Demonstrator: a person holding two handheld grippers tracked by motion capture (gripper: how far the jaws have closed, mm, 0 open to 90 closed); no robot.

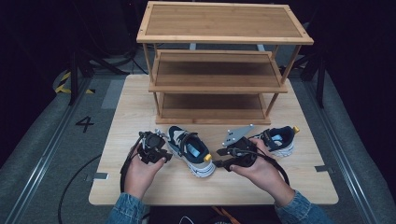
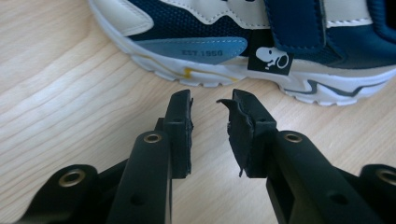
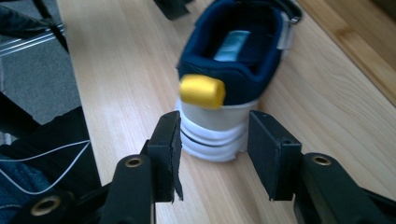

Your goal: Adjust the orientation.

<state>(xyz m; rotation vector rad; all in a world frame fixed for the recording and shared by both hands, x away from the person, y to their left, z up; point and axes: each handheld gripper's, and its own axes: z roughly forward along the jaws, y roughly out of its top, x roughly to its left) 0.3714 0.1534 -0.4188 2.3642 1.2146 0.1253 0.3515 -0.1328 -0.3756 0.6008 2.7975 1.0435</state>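
Pale wood table holds two navy shoes before a bamboo rack; free space lies toward the person.

Left gripper: jaws slightly apart, empty, just short of the near shoe sole.

Right gripper: jaws wide, flanking the heel; I'd go deeper, squarely, before closing.

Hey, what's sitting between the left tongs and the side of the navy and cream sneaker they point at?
Nothing but bare light wooden tabletop, in the left gripper view, between the open left tongs and the navy and cream sneaker.
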